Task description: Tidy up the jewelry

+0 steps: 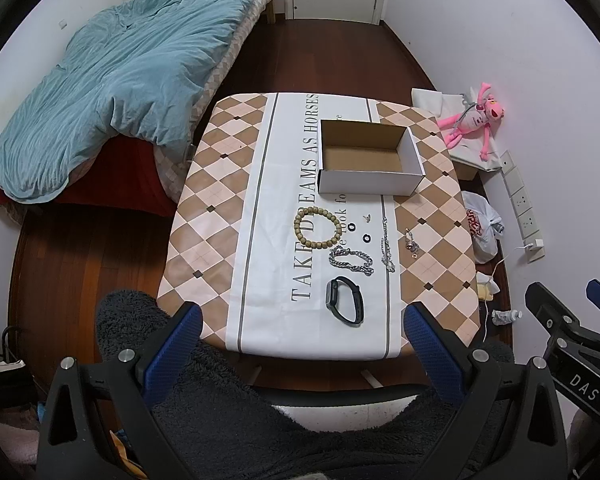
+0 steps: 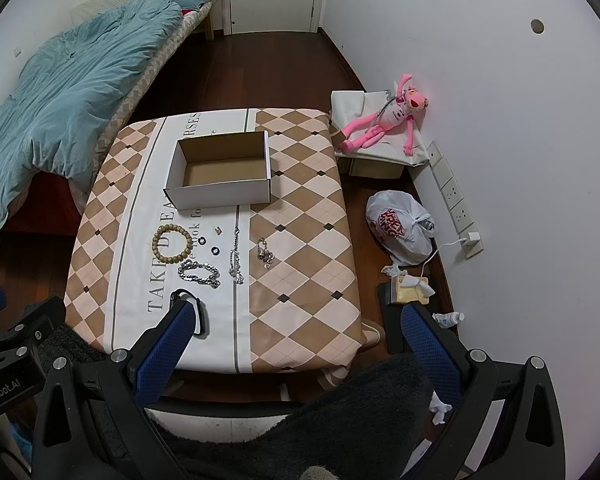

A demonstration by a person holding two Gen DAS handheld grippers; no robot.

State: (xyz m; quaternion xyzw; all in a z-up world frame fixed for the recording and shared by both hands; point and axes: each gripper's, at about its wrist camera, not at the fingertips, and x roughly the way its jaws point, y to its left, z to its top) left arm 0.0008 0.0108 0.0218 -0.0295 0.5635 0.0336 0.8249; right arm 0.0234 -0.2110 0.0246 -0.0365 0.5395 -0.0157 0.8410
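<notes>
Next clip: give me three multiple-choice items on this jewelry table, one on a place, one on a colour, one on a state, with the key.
1. Where is the black smartwatch?
A. In the box
B. On the tablecloth, nearest the person
C. On the floor

2. What colour is the beaded bracelet?
A. Tan
B. Red
C. Blue

3. What does the cardboard box hold?
A. Rings
B. A chain
C. Nothing

Key: B, it lies in front of the other jewelry; A, its beads look wooden tan; C, only the bare brown floor shows inside, and both the left claw and right claw are open and hold nothing.
</notes>
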